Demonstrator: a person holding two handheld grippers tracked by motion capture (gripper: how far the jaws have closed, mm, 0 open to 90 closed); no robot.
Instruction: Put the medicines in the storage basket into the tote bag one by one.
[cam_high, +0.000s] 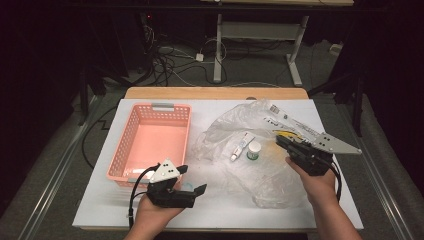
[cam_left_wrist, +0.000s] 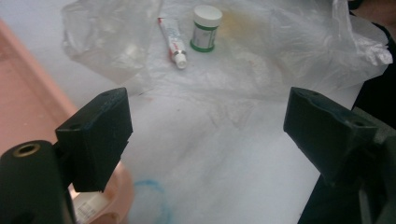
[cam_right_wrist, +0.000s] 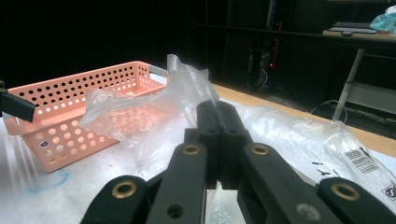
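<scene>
Basket (cam_high: 150, 137): salmon pink, its walls patterned with rows of round holes, with a grey handle at the far rim. Bag (cam_high: 260, 150): clear plastic with black printed marks and a barcode. Tube (cam_high: 242, 146): white with red print. Jar (cam_high: 254, 150): white lid, green band. Table (cam_high: 100, 200): white top, wooden far edge, a faint blue ring drawn near the basket. Left claw (cam_high: 190, 181) and right claw (cam_high: 281, 141): black, each with a grey plate.

One basket (cam_high: 150, 137), one bag (cam_high: 260, 150), one tube (cam_high: 241, 146), one jar (cam_high: 254, 150).
</scene>
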